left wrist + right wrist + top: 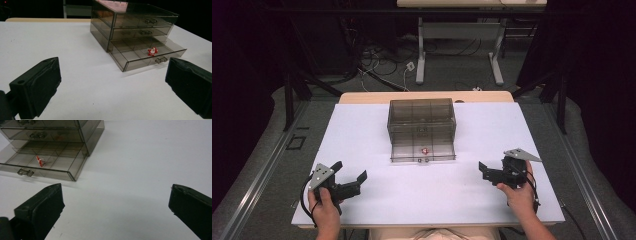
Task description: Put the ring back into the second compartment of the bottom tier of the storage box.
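Over the white table, both grippers' fingers gape wide, empty.

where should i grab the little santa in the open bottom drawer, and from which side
Grip the santa figure across its red body, coming straight down from above. It lies in the pulled-out bottom drawer near the front wall, and the drawer's walls and dividers block a level approach. Both grippers stand open and apart from it.

The desk has a white top. A smoky clear drawer unit stands on it near the far middle, its bottom drawer pulled out. The tools seem to hover, not rest.
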Demonstrator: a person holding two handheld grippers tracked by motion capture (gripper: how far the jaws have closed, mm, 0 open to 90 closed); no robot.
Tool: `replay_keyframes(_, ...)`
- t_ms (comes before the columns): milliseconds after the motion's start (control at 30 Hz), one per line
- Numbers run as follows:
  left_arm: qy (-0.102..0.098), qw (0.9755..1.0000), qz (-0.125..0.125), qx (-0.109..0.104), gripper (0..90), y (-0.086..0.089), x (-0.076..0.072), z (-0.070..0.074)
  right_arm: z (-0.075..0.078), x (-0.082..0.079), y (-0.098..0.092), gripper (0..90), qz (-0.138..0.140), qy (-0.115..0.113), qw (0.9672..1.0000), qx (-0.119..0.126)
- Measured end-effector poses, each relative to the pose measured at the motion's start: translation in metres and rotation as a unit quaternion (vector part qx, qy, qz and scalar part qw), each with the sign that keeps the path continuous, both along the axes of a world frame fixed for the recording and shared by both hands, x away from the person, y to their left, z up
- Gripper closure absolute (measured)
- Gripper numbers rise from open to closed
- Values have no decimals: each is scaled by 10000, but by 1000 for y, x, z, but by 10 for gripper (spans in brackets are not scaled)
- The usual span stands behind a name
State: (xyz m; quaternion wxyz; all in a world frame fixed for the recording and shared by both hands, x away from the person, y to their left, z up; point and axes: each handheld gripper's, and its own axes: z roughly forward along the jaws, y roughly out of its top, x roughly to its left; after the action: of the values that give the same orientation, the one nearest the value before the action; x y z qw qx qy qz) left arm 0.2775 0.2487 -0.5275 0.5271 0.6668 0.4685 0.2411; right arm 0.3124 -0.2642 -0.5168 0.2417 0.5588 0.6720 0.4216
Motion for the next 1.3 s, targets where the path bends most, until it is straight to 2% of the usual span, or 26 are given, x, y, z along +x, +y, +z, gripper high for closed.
replay_keyframes(267, 21, 10000, 22, 7, 3, -1, 0, 0, -4, -8, -19, 0, -183, 68, 9998, 92)
replay_keyframes(367, 37, 10000, 16, 39, 3, -1, 0, -1, -6, -10, -29, 0, -318, -5, 9994, 110)
replay_keyframes(600, 43, 10000, 23, 26, 3, -1, 1, -1, -11, -12, -40, 0, -472, 24, 9986, 233)
replay_keyframes(667, 46, 10000, 24, 22, 3, -1, 1, -1, -12, -13, -43, 0, -520, 110, 9983, 252)
replay_keyframes(700, 49, 10000, 21, 16, 3, -1, 1, -1, -14, -13, -45, 0, -611, 82, 9976, 318)
replay_keyframes(833, 53, 10000, 21, 12, 3, -1, 1, -1, -18, -13, -51, 0, -685, 154, 9970, 310)
replay_keyframes(867, 53, 10000, 21, 12, 3, -1, 1, -1, -18, -13, -51, 0, -685, 154, 9970, 310)
replay_keyframes(900, 51, 10000, 24, 6, 3, -1, 1, -2, -20, -11, -53, 0, -686, 58, 9971, 326)
replay_keyframes(933, 55, 10000, 26, -2, 3, -1, 1, -2, -19, -12, -54, 0, -728, 167, 9967, 324)
replay_keyframes(1033, 56, 10000, 27, -15, 3, -1, 2, -2, -22, -11, -58, 0, -818, 122, 9961, 320)
replay_keyframes(1067, 59, 10000, 29, -22, 3, -1, 2, -2, -23, -12, -59, 0, -849, 196, 9955, 365)
replay_keyframes(1267, 59, 10000, 20, -21, 3, -1, 2, -1, -27, -11, -65, 0, -944, 257, 9944, 397)
replay_keyframes(1300, 62, 10000, 10, -9, 3, -1, 2, -1, -27, -11, -65, 0, -973, 302, 9937, 468)
